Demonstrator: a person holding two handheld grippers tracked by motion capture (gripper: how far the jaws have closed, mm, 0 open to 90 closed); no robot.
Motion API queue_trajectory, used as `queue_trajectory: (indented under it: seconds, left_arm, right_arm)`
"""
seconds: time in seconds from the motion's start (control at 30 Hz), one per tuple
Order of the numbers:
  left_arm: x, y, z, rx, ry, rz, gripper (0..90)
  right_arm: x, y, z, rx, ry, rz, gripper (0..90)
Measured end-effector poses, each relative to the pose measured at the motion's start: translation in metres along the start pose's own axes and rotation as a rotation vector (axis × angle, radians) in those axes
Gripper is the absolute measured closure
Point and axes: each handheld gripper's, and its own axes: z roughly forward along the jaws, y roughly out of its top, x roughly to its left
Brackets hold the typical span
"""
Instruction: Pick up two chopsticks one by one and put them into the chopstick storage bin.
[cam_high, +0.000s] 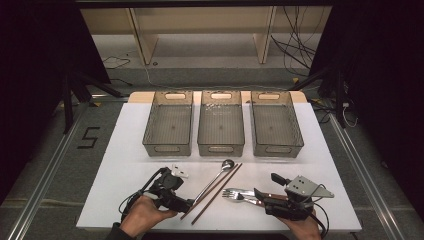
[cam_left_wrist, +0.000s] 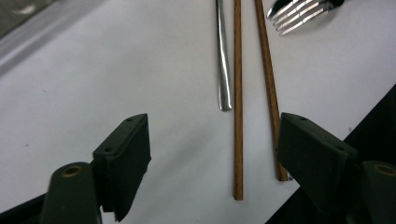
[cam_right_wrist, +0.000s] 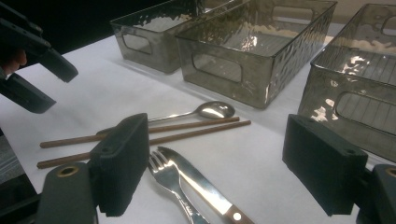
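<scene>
nothing looks sorted yet — my guess is the cutlery is meant for the bins, and none of it has gone in.

nearest, the left gripper (cam_high: 186, 203) sits just left of the chopsticks (cam_high: 216, 186), at their near ends, its jaws spread wide and holding nothing. the right gripper (cam_high: 264, 186) lies to the right of the chopsticks, jaws also wide and empty, over the handles of the fork (cam_high: 239, 195) and the knife (cam_right_wrist: 201, 186), which lie side by side between the chopsticks and that gripper.

the spoon (cam_high: 214, 177) lies along the chopsticks' left side, its bowl at their far end.

beyond the chopsticks stand three smoked-plastic bins in a row — left bin (cam_high: 150, 130), middle bin (cam_high: 202, 129) and right bin (cam_high: 296, 131) — all apparently empty. so every piece is left to do.
</scene>
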Motion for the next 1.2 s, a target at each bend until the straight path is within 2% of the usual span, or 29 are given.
queue_trajectory:
  seconds: [0.1, 0.2, 0.27, 0.4, 0.43, 0.6, 0.73, 0.9, 1.0, 1.2]
  left_arm:
    - [-0.003, 0.003, 0.005, 0.068, -0.005, 0.030, 29.2]
    - [-0.008, 0.007, 0.012, 0.115, -0.010, 0.053, 37.7]
    - [-0.009, 0.009, 0.017, 0.154, -0.017, 0.074, 39.0]
    - [-0.010, 0.012, 0.025, 0.200, -0.013, 0.096, 44.9]
    - [-0.011, 0.012, 0.027, 0.201, -0.016, 0.093, 46.3]
    - [-0.018, 0.014, 0.034, 0.250, -0.031, 0.133, 55.8]
    - [-0.020, 0.016, 0.038, 0.270, -0.034, 0.153, 61.9]
    - [-0.021, 0.018, 0.043, 0.290, -0.033, 0.156, 68.8]
    - [-0.021, 0.018, 0.048, 0.301, -0.048, 0.156, 69.7]
    - [-0.020, 0.019, 0.048, 0.309, -0.038, 0.152, 73.6]
  right_arm:
    - [0.000, 0.000, 0.001, 0.003, 0.001, -0.001, 23.7]
    - [0.002, 0.000, 0.001, 0.004, 0.005, -0.013, 23.7]
    - [0.002, 0.000, 0.001, 0.003, 0.006, -0.015, 23.7]
    - [0.002, 0.000, 0.000, 0.005, 0.007, -0.016, 23.7]
    - [0.002, 0.000, 0.000, 0.004, 0.008, -0.014, 23.7]
    - [0.002, 0.000, 0.000, 0.005, 0.009, -0.015, 23.8]
    - [0.002, 0.000, 0.001, 0.009, 0.009, -0.018, 23.8]
    - [0.002, 0.000, 0.001, 0.011, 0.011, -0.021, 24.3]
    - [0.002, 0.000, 0.000, 0.012, 0.011, -0.023, 24.4]
    - [0.002, 0.000, 0.001, 0.013, 0.010, -0.022, 24.5]
